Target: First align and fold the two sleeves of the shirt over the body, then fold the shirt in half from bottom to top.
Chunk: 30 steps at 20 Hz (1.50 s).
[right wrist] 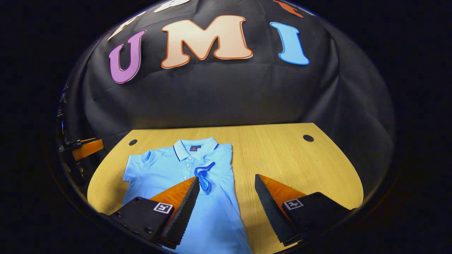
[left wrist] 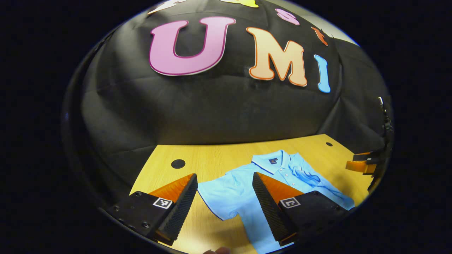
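On the tabletop [right wrist: 282, 151], a light blue polo shirt [right wrist: 176, 169] lies flat, collar toward the booth wall, hem toward the hand-held grippers. Right sleeve [right wrist: 205, 178] already folded over the body, lying crumpled near the button placket; left sleeve [left wrist: 215, 197] spread flat on the wood.

Left hand-held gripper [left wrist: 224, 187]: fingers spread wide, above the tabletop, nothing between them. Left sleeve lies in the gap between its fingers; shirt body runs beyond and under its right-side finger. No contact with cloth visible.

Right hand-held gripper [right wrist: 227, 188]: fingers spread wide, holding nothing. Its left-side finger sits over the shirt body, tip just beside the folded sleeve; its right-side finger sits over bare wood. Shirt's side edge runs through the gap between them. Whether any finger touches cloth cannot be told.

Other gripper shows at the far edge in each view.
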{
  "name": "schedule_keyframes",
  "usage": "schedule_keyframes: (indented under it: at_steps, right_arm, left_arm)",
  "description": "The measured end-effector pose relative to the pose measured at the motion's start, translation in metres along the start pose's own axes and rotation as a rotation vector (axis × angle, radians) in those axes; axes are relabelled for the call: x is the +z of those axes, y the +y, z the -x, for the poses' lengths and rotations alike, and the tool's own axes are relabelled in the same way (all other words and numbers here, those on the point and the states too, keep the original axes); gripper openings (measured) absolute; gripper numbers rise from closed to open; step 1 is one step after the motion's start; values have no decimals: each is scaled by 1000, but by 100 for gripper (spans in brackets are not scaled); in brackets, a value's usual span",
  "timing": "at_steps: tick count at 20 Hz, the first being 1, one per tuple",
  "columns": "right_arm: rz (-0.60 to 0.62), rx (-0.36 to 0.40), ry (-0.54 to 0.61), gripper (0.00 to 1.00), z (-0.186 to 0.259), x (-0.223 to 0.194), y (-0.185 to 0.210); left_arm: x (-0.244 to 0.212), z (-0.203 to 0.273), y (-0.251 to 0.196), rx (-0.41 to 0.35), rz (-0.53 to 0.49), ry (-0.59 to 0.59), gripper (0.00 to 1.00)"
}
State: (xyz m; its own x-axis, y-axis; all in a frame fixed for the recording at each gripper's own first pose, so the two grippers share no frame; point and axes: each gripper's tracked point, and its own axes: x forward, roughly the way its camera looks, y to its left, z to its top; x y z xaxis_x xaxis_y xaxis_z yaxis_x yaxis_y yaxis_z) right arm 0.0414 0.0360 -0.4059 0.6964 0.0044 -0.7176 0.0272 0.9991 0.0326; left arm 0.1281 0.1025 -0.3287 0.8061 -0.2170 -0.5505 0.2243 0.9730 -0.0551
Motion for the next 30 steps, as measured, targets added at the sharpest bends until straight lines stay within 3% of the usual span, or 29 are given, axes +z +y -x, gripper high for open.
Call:
schedule_keyframes:
  at_steps: [1, 2, 6, 7, 10, 17, 21, 22, 23, 25, 27, 28, 30]
  right_arm:
    - [-9, -17, 8, 94, 6, -7, -4]
    - [-18, -32, 16, 99, 12, -15, -6]
    - [-22, -77, 33, 99, 34, -33, -12]
    - [-19, -88, 34, 95, 39, -35, -14]
    - [-25, -116, 24, 99, 49, -34, -17]
    - [-42, -129, 37, 99, 52, -37, -12]
    - [-27, -121, 58, 95, 45, -44, -6]
    - [-30, -117, 59, 99, 44, -44, -5]
    - [-36, -112, 58, 99, 43, -44, -4]
    - [-49, -103, 57, 99, 41, -44, -1]
    - [-53, -95, 57, 95, 38, -44, -2]
    - [-53, -94, 56, 99, 40, -45, -4]
    - [-61, -90, 48, 99, 41, -41, -7]
  left_arm:
    - [-5, -7, 3, -13, -4, 7, 94]
    - [-12, -16, 7, -20, -5, 23, 95]
    - [-46, -49, 14, -47, 1, 100, 95]
    - [-56, -55, 14, -51, 0, 124, 96]
    - [-77, -73, 18, -51, 12, 171, 96]
    - [-118, -88, 28, -42, 8, 273, 96]
    - [-121, -93, 29, -45, -36, 262, 96]
    - [-117, -92, 26, -51, -43, 253, 96]
    - [-119, -93, 23, -58, -38, 258, 93]
    - [-119, -94, 15, -72, -26, 253, 65]
    - [-117, -95, 5, -79, 3, 241, 26]
    - [-117, -96, 5, -64, 19, 238, 8]
    - [-117, -95, 6, -20, 27, 261, 0]
